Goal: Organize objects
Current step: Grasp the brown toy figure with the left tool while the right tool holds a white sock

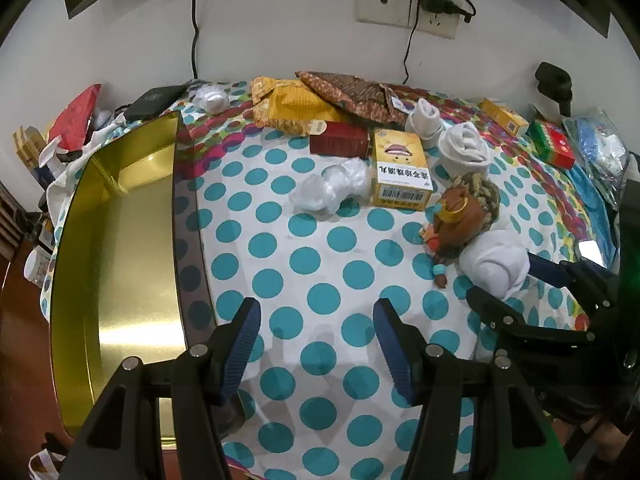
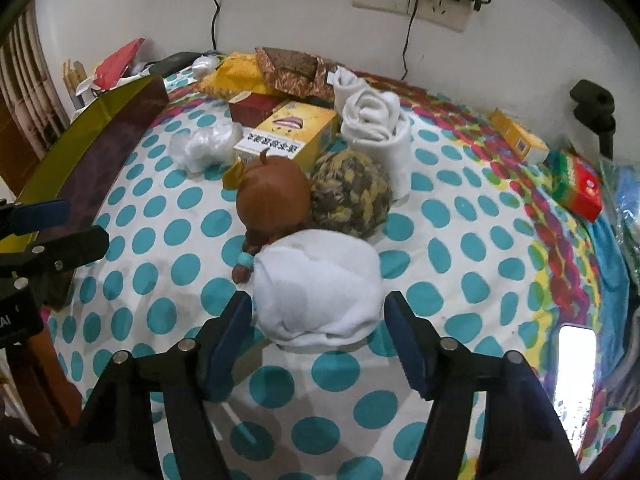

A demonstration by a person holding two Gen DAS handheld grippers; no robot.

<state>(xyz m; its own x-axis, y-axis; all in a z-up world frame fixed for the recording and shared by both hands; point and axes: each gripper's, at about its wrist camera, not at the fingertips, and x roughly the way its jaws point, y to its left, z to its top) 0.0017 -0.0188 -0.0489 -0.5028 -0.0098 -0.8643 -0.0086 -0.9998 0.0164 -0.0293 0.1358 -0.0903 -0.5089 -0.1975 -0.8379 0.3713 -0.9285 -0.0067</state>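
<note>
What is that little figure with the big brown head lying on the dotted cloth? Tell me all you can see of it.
The toy figure looks like moulded plastic: an oversized glossy brown head with a small stalk on top, a yellow band at its front, and a braid with a turquoise bead. It lies on the polka-dot cloth, beside a knitted ball, against a rolled white sock. Its body is mostly hidden.

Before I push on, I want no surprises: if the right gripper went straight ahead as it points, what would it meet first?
Most likely the white sock bundle: it lies just ahead of the right gripper, whose open jaws flank it; depth is hard to judge.
</note>
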